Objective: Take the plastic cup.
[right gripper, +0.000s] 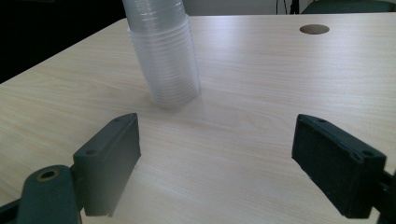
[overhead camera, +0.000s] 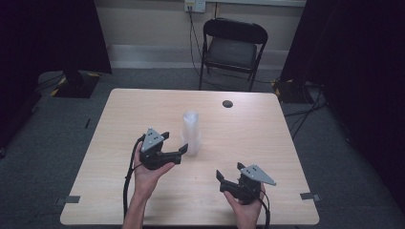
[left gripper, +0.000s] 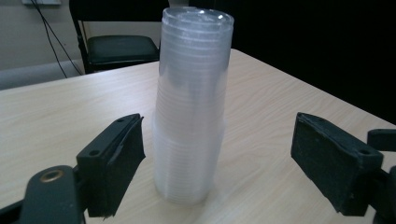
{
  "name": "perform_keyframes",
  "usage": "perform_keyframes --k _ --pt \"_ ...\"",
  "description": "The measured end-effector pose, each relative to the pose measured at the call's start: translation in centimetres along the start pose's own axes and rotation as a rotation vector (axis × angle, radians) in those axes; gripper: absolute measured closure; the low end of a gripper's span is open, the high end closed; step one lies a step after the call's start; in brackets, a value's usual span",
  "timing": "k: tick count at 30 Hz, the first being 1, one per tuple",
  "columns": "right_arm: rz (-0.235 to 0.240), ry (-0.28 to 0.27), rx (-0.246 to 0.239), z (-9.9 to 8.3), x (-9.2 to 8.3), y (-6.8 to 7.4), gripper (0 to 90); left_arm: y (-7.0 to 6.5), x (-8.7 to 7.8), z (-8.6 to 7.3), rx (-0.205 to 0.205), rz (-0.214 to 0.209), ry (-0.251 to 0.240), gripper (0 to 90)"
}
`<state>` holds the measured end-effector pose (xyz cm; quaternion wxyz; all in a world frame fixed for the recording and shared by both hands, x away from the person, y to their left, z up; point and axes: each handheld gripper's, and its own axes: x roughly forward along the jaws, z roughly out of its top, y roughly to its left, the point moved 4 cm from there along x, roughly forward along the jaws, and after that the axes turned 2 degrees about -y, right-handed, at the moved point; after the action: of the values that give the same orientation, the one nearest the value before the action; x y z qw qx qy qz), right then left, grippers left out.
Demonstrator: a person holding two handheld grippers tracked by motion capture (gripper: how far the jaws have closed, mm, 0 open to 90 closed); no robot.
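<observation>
From above, a stack of clear cups (overhead camera: 191, 132) stands upright near the middle of the table (overhead camera: 248, 143). My left gripper (overhead camera: 175, 143) is just beside it, jaws spread.

My left gripper view shows the stack between my jaws, not touched.

In my right gripper view, my right gripper (right gripper: 215, 163) is spread wide, the stack farther ahead.

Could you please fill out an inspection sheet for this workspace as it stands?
Surface: light wood table with a round dark hole near the far edge.
Job's things: stack of clear cups, upright, mid-table.
Clutter: nothing seen on the table.
Grippers: left gripper open, jaws either side of the stack's base, not touching it; right gripper open, held apart from the stack, aimed at it.
Cables: one trails from each gripper; more run across the floor and up to a wall socket.
Surroundings: black folding chair behind the table, grey carpet, dark curtains at both sides.
</observation>
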<state>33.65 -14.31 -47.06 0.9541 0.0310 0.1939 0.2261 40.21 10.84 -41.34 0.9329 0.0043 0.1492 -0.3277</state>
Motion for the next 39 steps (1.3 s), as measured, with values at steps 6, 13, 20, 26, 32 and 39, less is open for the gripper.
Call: perform_keyframes --k 6,13,20,26,32,39 --pt "0.010 0.012 0.001 -0.2 0.2 0.0 15.5 -0.1 0.7 1.1 0.001 0.005 -0.011 16.7" --pt "0.023 0.020 0.009 -0.3 0.4 0.1 16.9 0.3 2.2 2.0 0.009 -0.011 0.006 15.9" --pt "0.018 0.023 0.002 -0.3 0.4 0.0 17.2 0.9 3.9 2.4 0.031 0.005 0.010 18.2" --pt "0.022 0.019 0.004 -0.3 0.3 0.0 17.9 1.6 5.2 2.7 0.046 0.024 0.040 18.0" --pt "0.023 0.022 0.003 -0.3 0.5 0.0 18.3 2.0 6.5 3.0 0.033 0.021 0.054 17.7" --pt "0.022 0.024 0.002 -0.2 0.5 -0.1 18.9 1.8 8.1 2.1 0.054 0.021 0.101 17.6"
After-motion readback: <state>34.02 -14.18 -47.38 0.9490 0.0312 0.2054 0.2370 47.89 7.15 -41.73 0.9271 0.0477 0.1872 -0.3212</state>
